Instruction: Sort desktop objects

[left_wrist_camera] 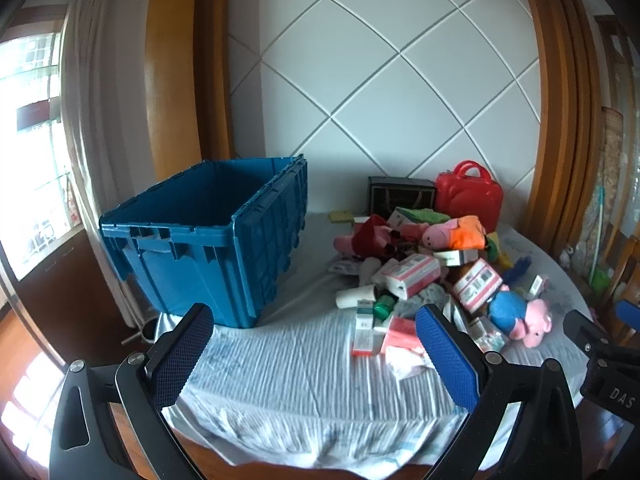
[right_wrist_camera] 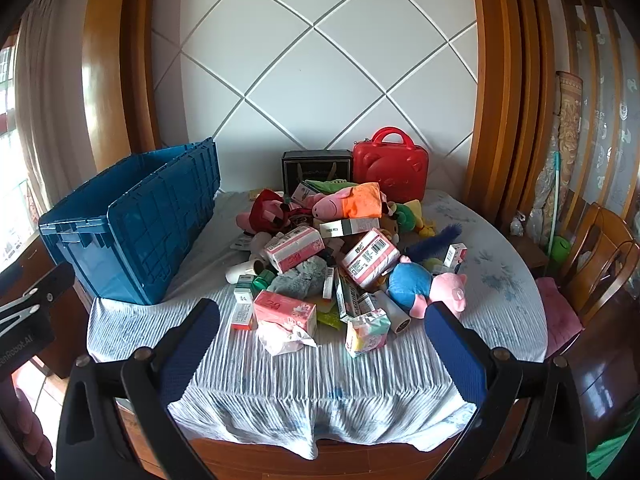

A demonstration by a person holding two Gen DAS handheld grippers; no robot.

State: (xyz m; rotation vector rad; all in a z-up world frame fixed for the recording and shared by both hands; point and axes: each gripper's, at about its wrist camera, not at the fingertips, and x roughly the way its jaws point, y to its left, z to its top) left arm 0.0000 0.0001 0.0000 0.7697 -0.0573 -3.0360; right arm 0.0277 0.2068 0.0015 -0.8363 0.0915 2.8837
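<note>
A heap of small objects (right_wrist_camera: pixel 328 256) lies on the clothed table: pink tissue packs (right_wrist_camera: pixel 294 254), medicine boxes, a white tube and plush pigs (right_wrist_camera: pixel 348 202). One pig in blue (right_wrist_camera: pixel 416 284) lies at the heap's right; it also shows in the left wrist view as the blue plush pig (left_wrist_camera: pixel 516 312). An open blue crate (left_wrist_camera: pixel 208 240) stands on the table's left; in the right wrist view the crate (right_wrist_camera: pixel 140 232) is left of the heap. My left gripper (left_wrist_camera: pixel 314 350) hovers open over the near table edge, empty. My right gripper (right_wrist_camera: pixel 322 344) is open and empty, just short of the heap.
A red toy suitcase (right_wrist_camera: pixel 390 170) and a black box (right_wrist_camera: pixel 316 170) stand against the tiled wall behind the heap. The table (right_wrist_camera: pixel 320 384) carries a striped cloth. Wooden chairs (right_wrist_camera: pixel 600 256) with a pink cushion stand at the right. A window and curtain (left_wrist_camera: pixel 84 120) are at the left.
</note>
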